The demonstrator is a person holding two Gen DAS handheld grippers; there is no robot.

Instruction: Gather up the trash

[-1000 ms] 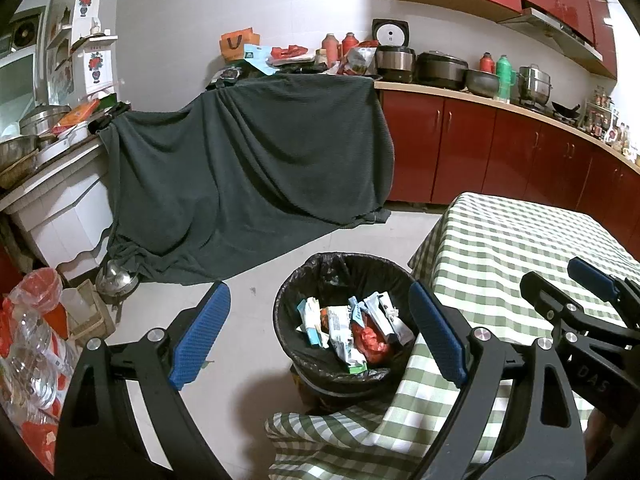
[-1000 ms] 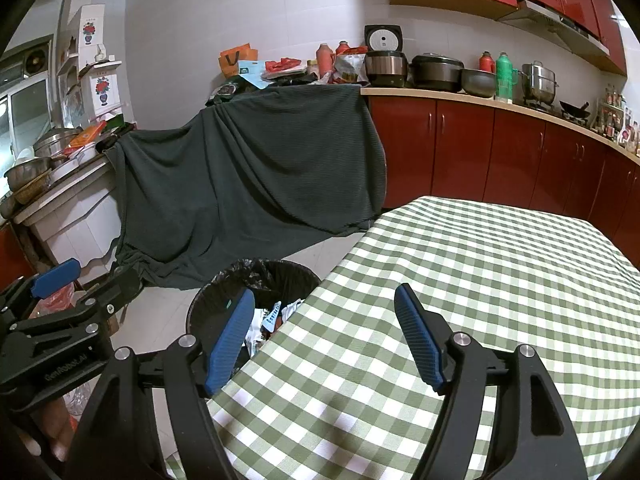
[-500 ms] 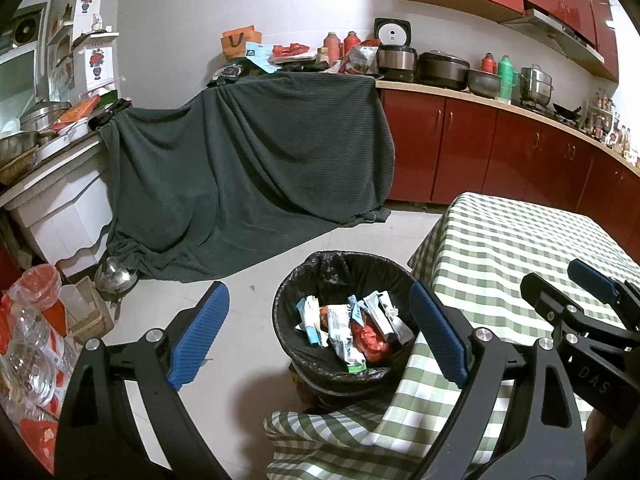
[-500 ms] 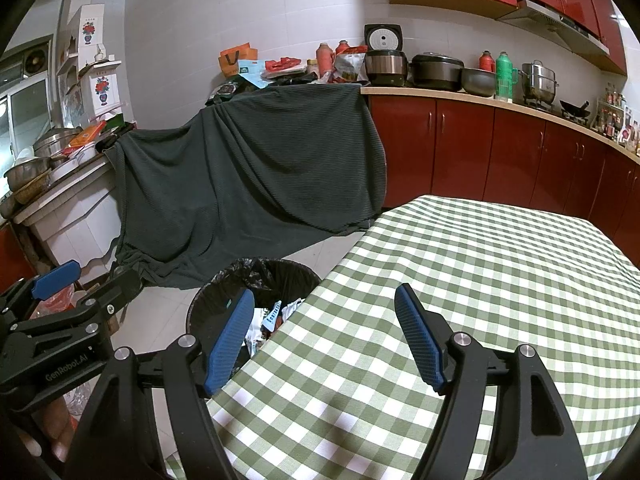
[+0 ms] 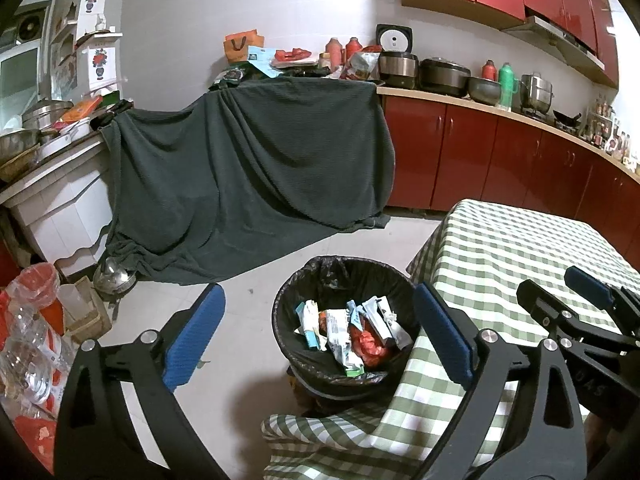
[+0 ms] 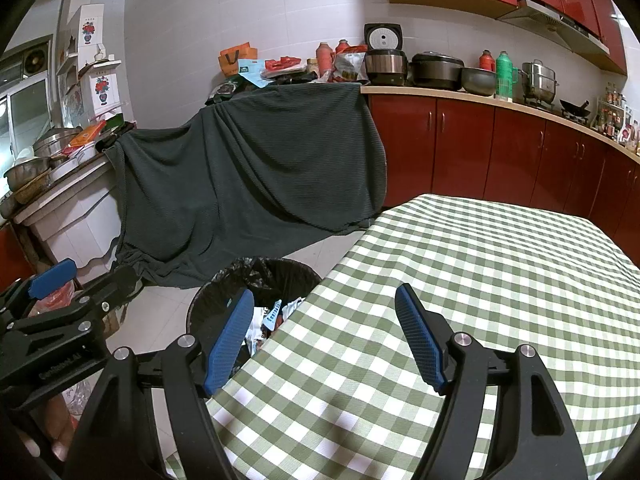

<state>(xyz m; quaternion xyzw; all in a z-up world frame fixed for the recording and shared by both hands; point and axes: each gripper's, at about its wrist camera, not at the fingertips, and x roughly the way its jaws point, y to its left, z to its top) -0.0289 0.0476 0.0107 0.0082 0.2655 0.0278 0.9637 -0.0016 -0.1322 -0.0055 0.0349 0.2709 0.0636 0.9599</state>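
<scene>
Kitchen with red cabinets (image 6: 460, 152) along the far wall and a dark green cloth (image 5: 248, 176) draped over furniture behind; in front, a counter (image 6: 480, 280) covered in green-and-white check. Its visible top carries no loose trash in either view. Beside the counter's near-left edge, on the floor, stands the trash bin (image 5: 320, 288), lined with a black bag and holding crumpled wrappers (image 5: 348, 328) — white, blue and red — heaped toward the side nearest the counter.

Left gripper (image 5: 320, 336): spread wide and empty, poised above the bin with the wrappers framed between its blue pads. Right gripper (image 6: 324, 340): likewise spread and empty, poised over the counter's near-left edge, its left pad overlapping the bin's rim in the picture.

Judged from this layout, collection from the counter appears finished or nearly so. To do the step well, sweep both views across the far edges of the counter and the floor for stray pieces before stopping, and keep each gripper apart from the other — they sit close side by side.

Obstacles: the tablecloth corner (image 5: 320, 432) hangs against the bin's near side and could snag a low pass. Clear plastic bottles (image 5: 24, 344) and a cardboard box (image 5: 86, 312) crowd the floor at left; whether they count as trash cannot be told.
</scene>
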